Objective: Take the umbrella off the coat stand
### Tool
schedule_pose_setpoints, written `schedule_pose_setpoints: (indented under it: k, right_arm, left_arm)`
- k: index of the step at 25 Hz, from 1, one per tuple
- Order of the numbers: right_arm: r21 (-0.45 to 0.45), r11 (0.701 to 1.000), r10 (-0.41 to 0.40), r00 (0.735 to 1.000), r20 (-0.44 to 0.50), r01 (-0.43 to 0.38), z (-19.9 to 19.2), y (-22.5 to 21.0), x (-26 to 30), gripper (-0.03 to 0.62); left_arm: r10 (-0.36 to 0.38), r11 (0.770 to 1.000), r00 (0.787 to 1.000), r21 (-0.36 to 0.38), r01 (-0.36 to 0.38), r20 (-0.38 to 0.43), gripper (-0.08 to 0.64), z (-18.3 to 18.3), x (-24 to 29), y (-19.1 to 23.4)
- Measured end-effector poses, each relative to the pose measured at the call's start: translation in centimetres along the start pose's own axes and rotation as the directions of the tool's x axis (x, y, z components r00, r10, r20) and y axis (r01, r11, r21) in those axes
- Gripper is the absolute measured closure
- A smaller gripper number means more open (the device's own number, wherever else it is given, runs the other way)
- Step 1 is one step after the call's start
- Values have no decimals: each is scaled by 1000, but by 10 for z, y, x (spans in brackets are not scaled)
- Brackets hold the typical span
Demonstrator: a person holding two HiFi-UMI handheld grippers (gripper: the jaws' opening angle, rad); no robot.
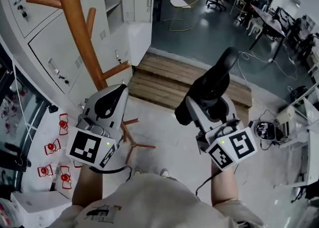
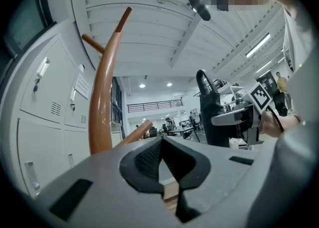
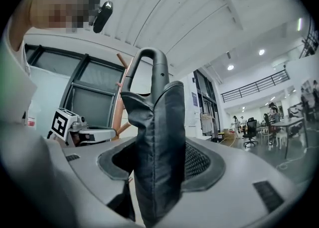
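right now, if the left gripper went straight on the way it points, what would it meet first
Likely the low peg of the stand, close ahead and just left of the left gripper. Depth is unclear: it could slip past on the right into open room.

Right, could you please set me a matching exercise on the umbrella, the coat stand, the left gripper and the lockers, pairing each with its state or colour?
Things:
1. umbrella
2. coat stand
3. left gripper
4. lockers

States or colours:
A. pale grey doors
B. jaws shut, nothing between them
C. brown wood
D. dark, clamped in the right gripper

Pairs: 1-D, 2-C, 3-B, 4-A.
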State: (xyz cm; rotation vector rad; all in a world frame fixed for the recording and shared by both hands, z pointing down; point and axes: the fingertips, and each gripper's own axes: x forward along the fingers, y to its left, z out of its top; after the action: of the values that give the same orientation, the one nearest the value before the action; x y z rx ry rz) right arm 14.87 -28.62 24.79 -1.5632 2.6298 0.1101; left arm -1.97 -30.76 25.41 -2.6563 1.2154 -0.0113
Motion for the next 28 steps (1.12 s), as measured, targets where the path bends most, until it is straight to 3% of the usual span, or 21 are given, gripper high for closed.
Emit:
schedule_pose_setpoints:
  k: [16,28]
  right_arm:
    - [66,996,-47,987,-152,57,-72,-16,-22,339]
    - [75,994,-65,975,-212,82,-99,-19,-33,339]
  left_arm:
    - [-46,999,991,-15,44,-128,552,-62,12,-28]
    - [-67,997,977,-42,60,-201,552,-100,14,-50]
